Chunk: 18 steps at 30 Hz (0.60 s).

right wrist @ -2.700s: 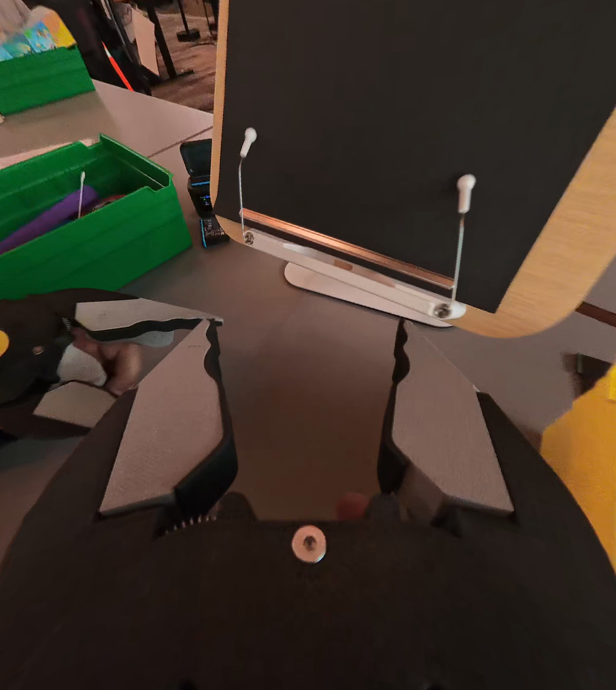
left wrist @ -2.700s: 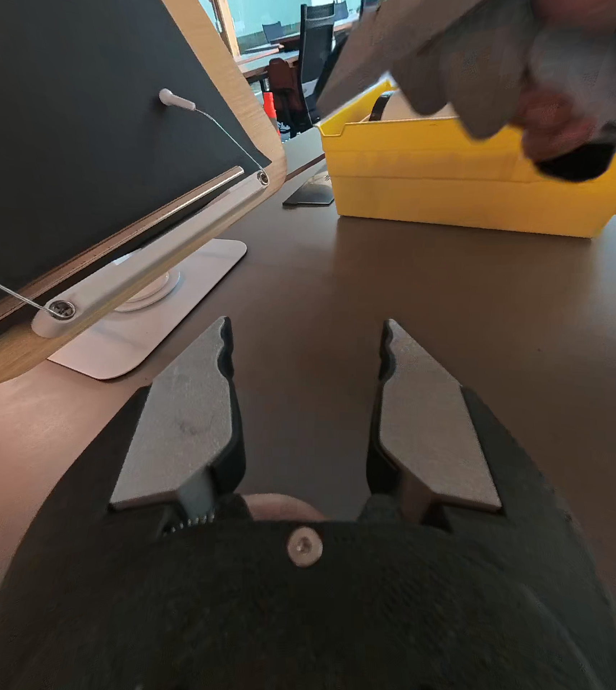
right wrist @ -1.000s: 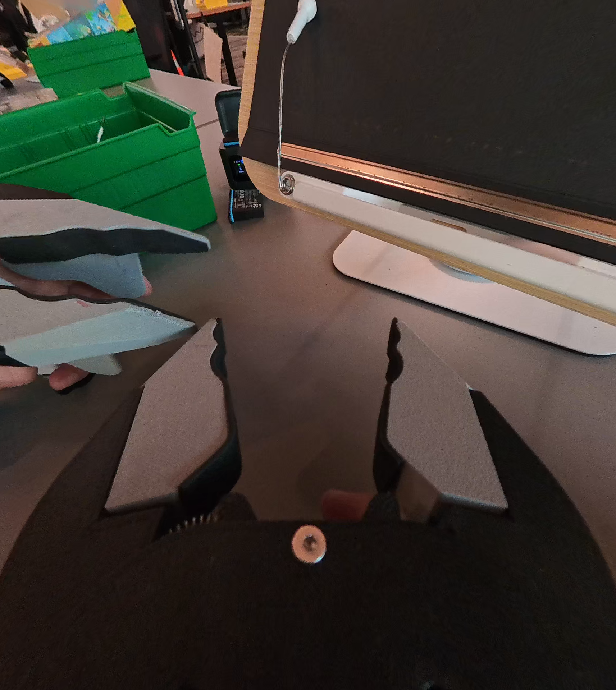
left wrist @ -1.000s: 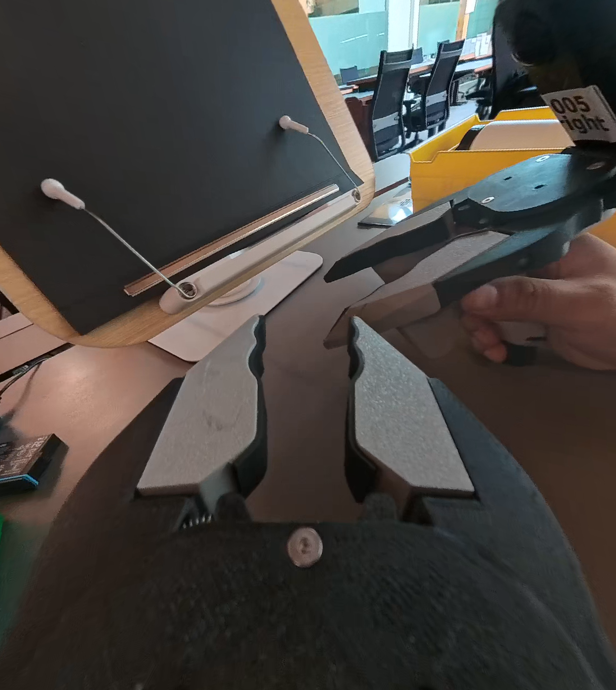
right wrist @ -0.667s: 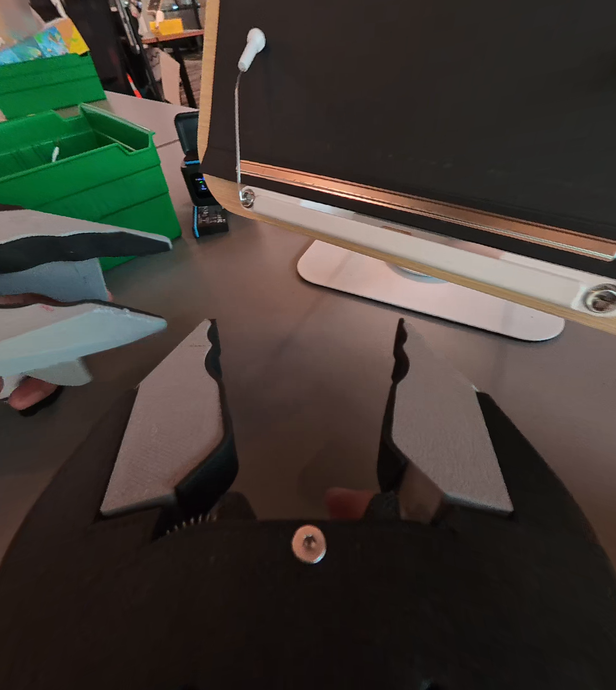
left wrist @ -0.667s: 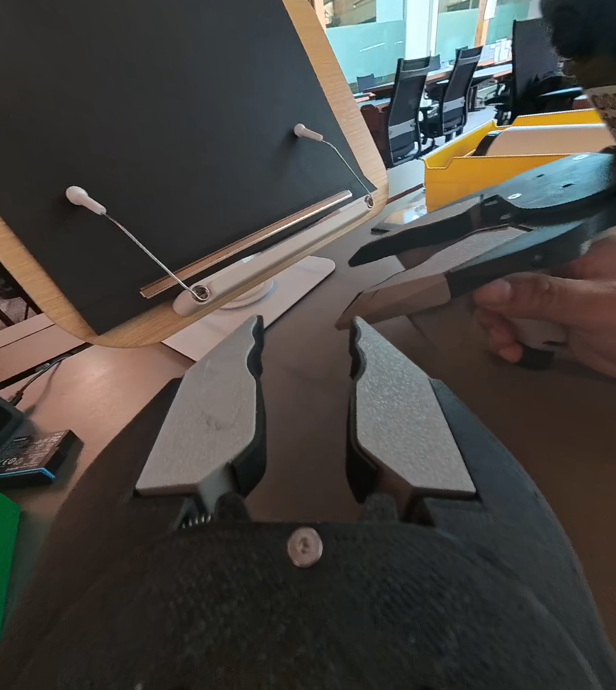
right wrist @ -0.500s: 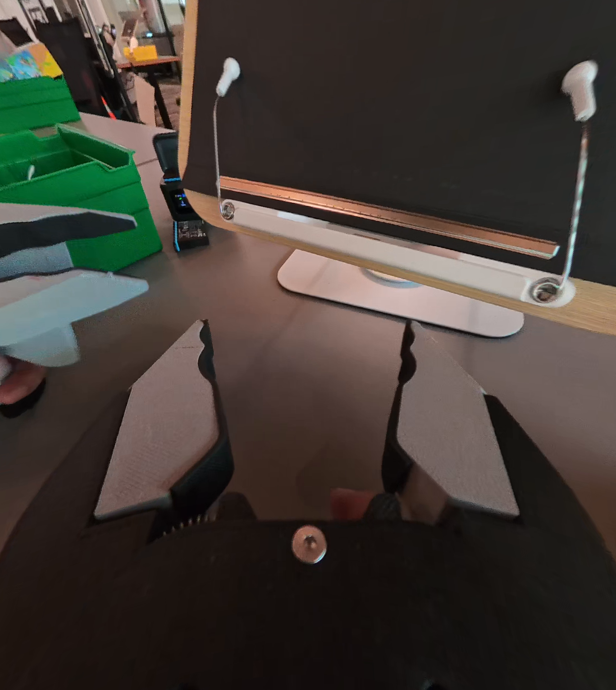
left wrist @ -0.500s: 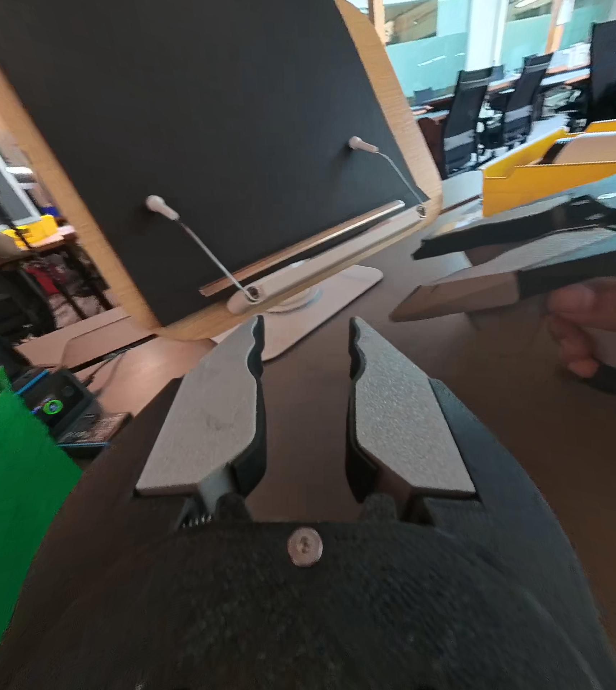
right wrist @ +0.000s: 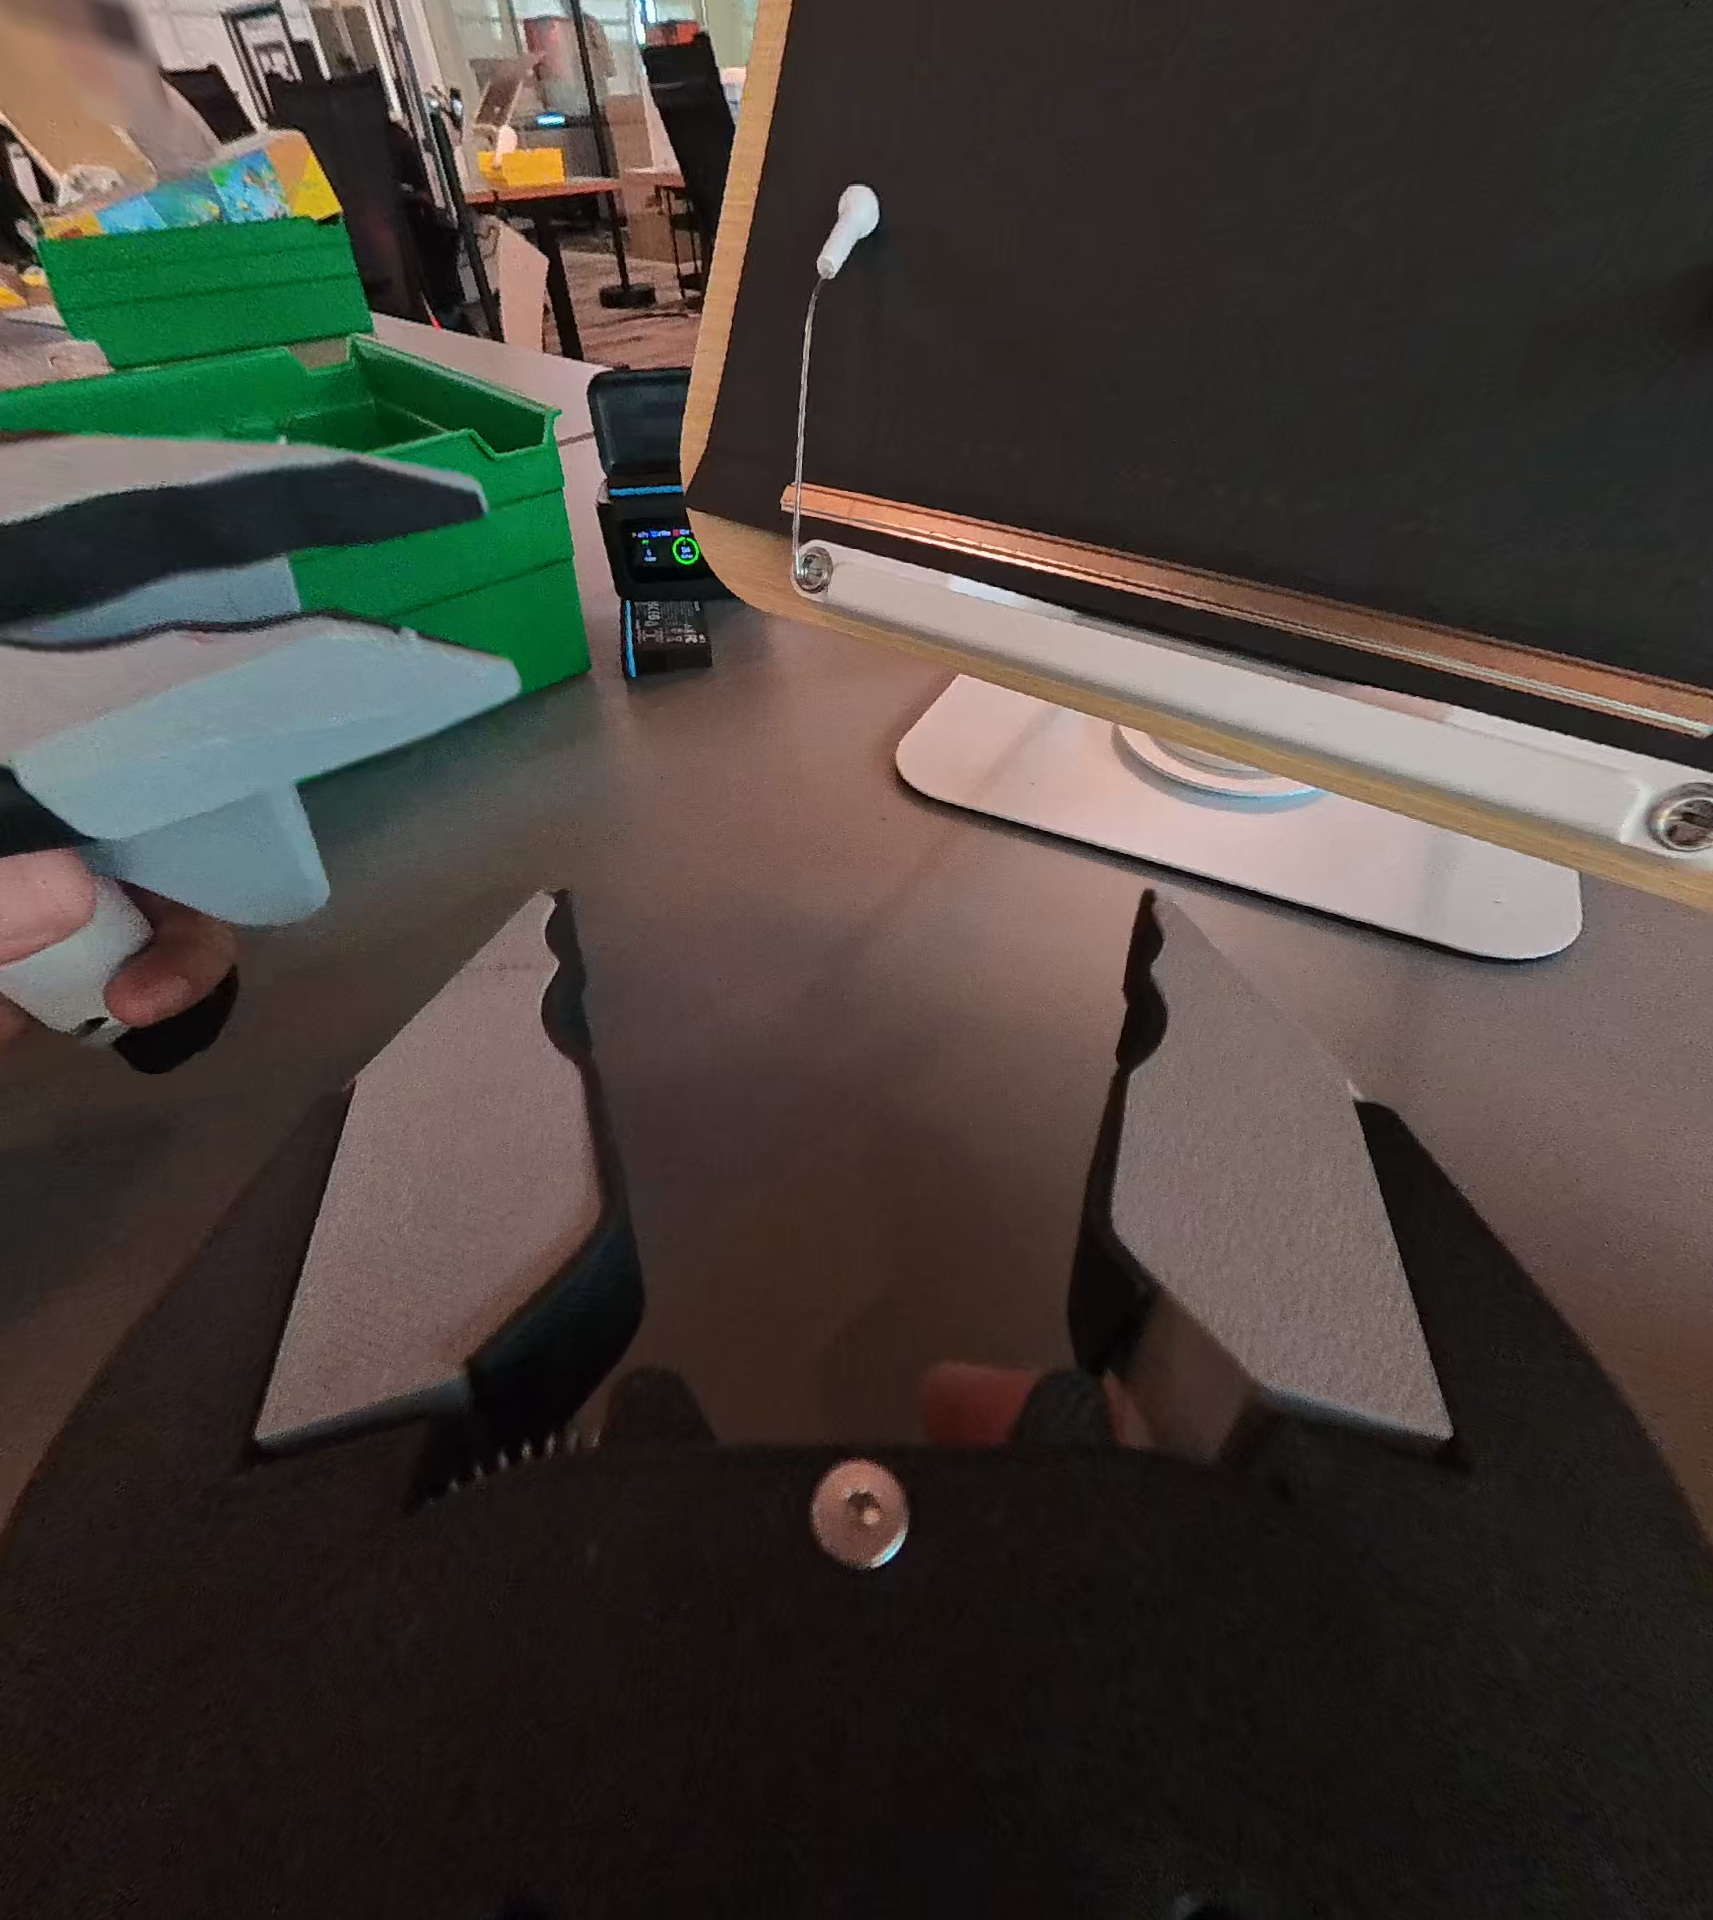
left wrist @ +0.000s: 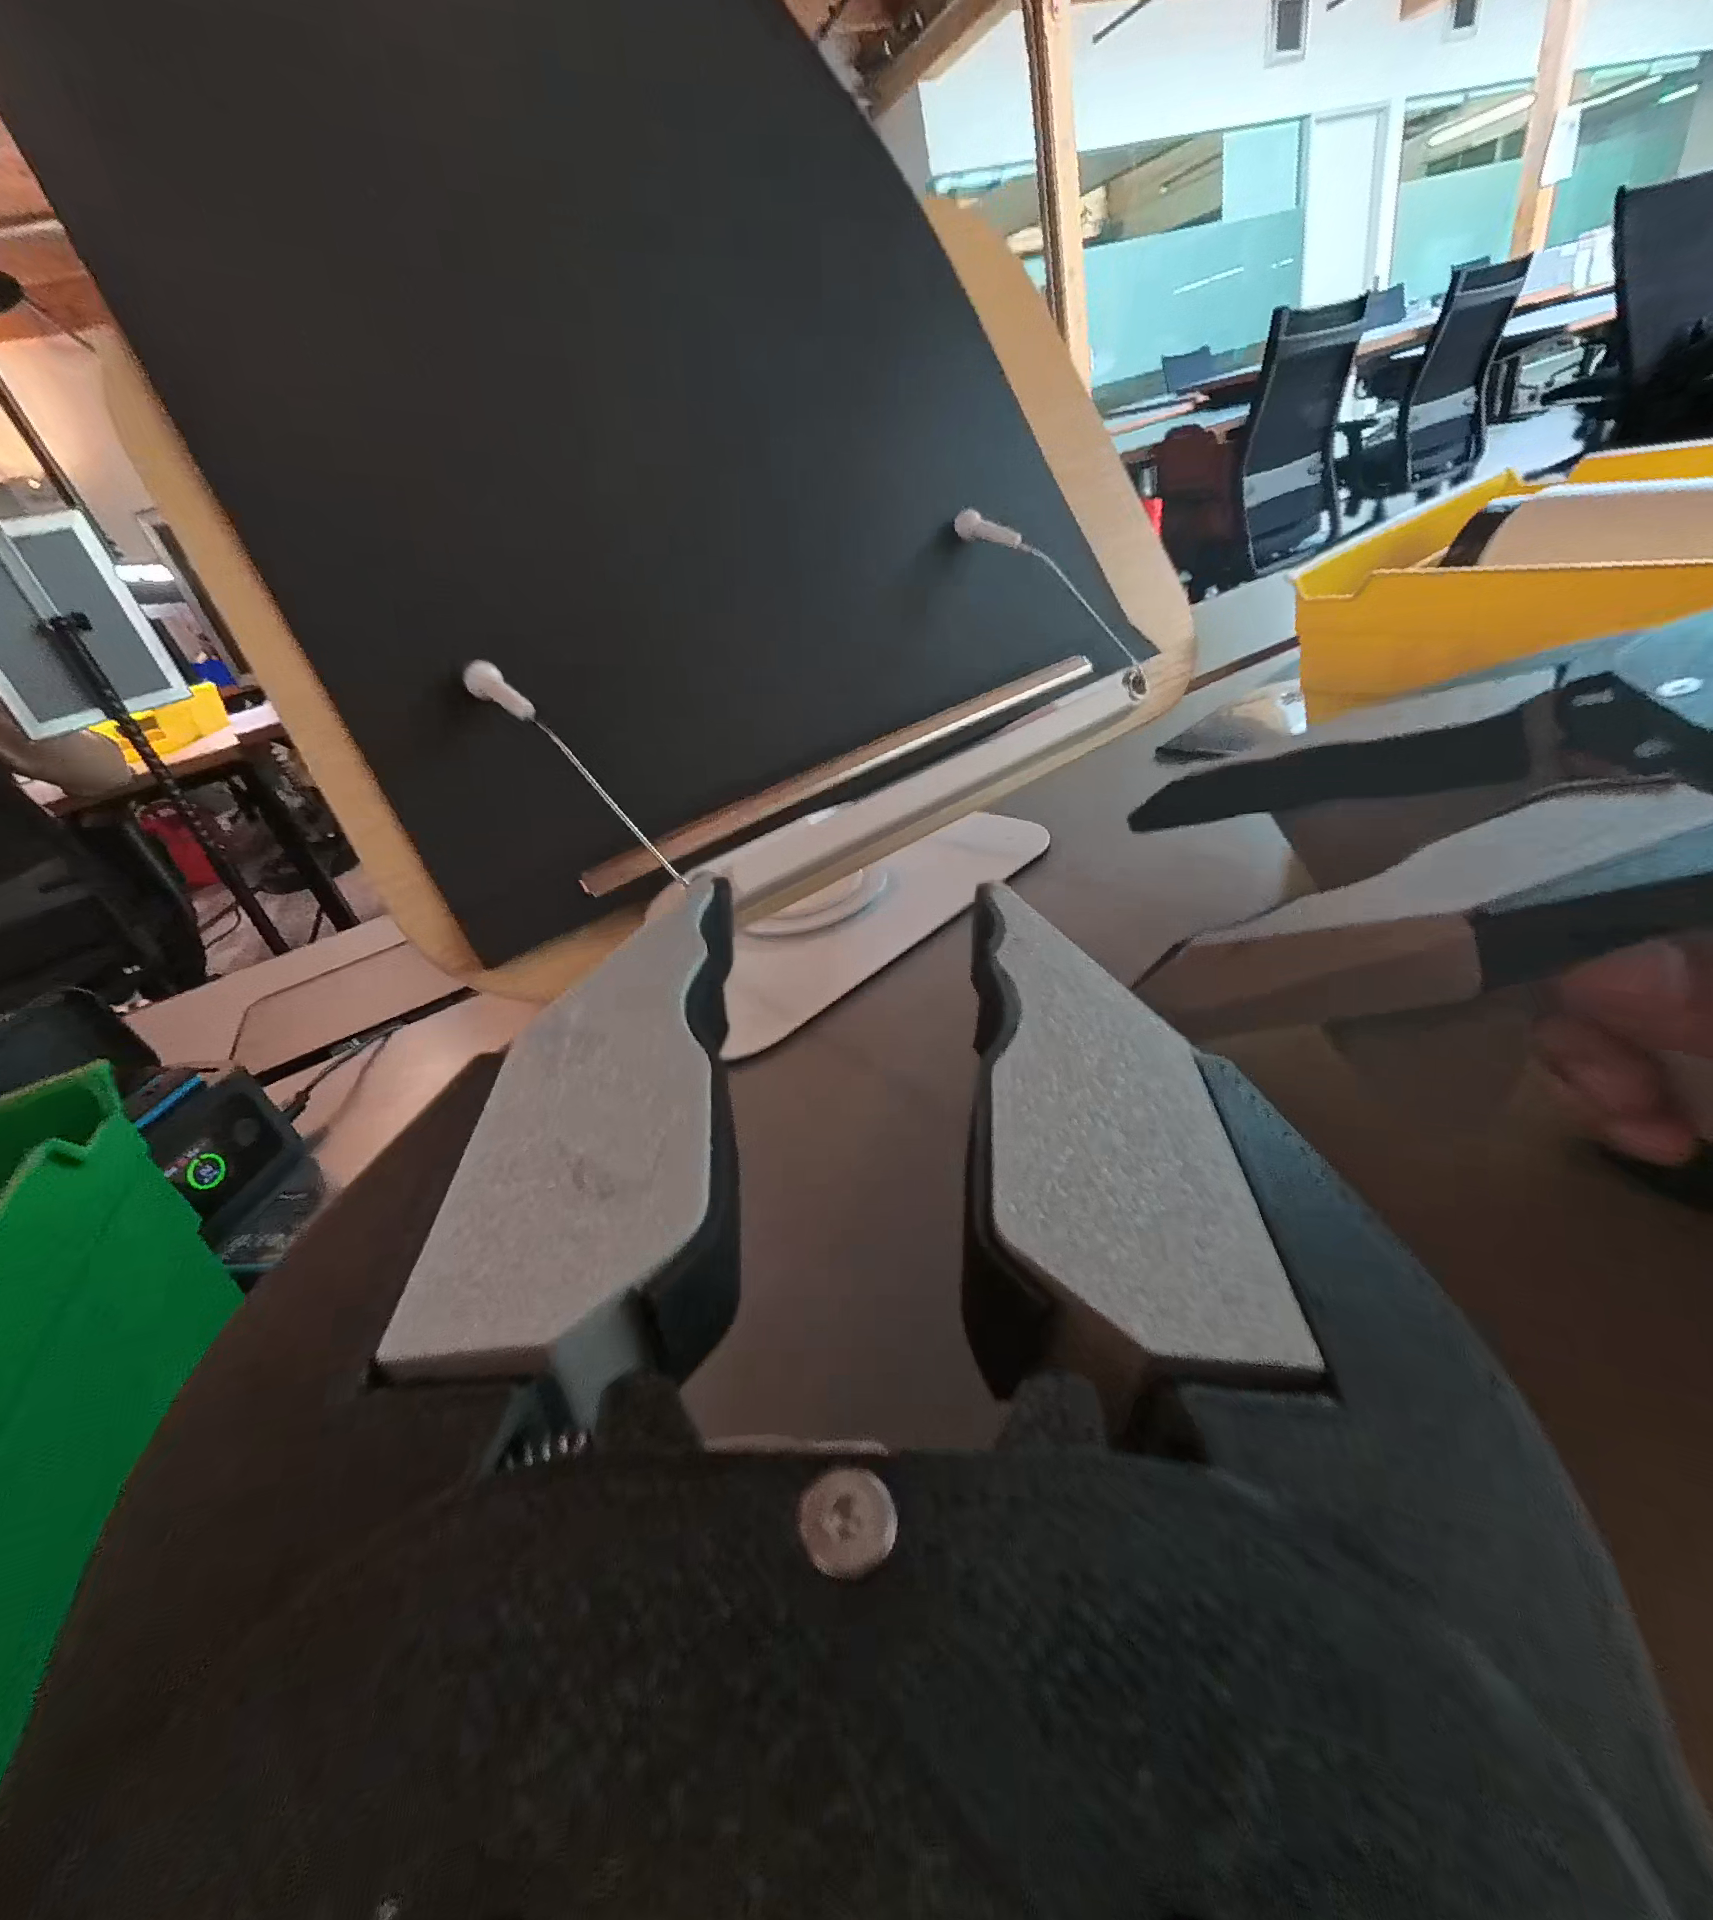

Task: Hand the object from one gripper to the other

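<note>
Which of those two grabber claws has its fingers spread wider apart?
The right gripper: a broad gap separates its grey fingers. The left gripper has a much narrower gap, and neither holds anything.

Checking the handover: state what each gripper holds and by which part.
Nothing is held. The left gripper and right gripper are both open and empty.

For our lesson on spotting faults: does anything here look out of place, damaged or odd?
Nothing looks damaged or spilled. One oddity for a handover: the left gripper and right gripper are both open and empty, and the book stand holds nothing.
</note>
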Available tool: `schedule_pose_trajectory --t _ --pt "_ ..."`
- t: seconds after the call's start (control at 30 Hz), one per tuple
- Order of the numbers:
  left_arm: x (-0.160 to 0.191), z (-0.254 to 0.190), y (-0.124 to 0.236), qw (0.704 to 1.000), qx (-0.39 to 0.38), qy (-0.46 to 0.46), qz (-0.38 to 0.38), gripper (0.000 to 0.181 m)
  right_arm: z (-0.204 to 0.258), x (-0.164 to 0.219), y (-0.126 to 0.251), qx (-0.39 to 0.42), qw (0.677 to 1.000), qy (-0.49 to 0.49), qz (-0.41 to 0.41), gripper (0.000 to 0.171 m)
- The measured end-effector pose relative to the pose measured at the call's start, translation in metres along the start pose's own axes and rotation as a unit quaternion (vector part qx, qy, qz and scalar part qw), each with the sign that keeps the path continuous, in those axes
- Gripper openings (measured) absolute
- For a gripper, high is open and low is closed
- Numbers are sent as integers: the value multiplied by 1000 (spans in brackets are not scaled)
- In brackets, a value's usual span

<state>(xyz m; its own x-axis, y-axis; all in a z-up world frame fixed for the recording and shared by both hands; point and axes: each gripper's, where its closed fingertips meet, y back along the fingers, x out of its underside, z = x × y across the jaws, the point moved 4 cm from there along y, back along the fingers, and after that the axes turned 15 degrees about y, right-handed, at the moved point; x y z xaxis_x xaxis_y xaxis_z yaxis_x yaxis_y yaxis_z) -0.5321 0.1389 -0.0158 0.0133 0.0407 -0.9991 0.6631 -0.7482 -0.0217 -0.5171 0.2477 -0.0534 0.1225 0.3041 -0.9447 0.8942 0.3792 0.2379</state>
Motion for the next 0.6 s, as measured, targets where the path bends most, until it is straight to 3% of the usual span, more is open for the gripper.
schedule_pose_trajectory --t 0.2,0.37,0.6 --pt "-17 5 18 999 -42 -17 -14 44 7 -1 -1 -12 1000 20 3 100" --pt "-44 -1 73 999 -34 4 10 47 10 -3 0 -9 999 38 -2 98" --pt "-112 81 138 985 -137 -32 98 43 9 0 -2 -32 999 15 5 94"
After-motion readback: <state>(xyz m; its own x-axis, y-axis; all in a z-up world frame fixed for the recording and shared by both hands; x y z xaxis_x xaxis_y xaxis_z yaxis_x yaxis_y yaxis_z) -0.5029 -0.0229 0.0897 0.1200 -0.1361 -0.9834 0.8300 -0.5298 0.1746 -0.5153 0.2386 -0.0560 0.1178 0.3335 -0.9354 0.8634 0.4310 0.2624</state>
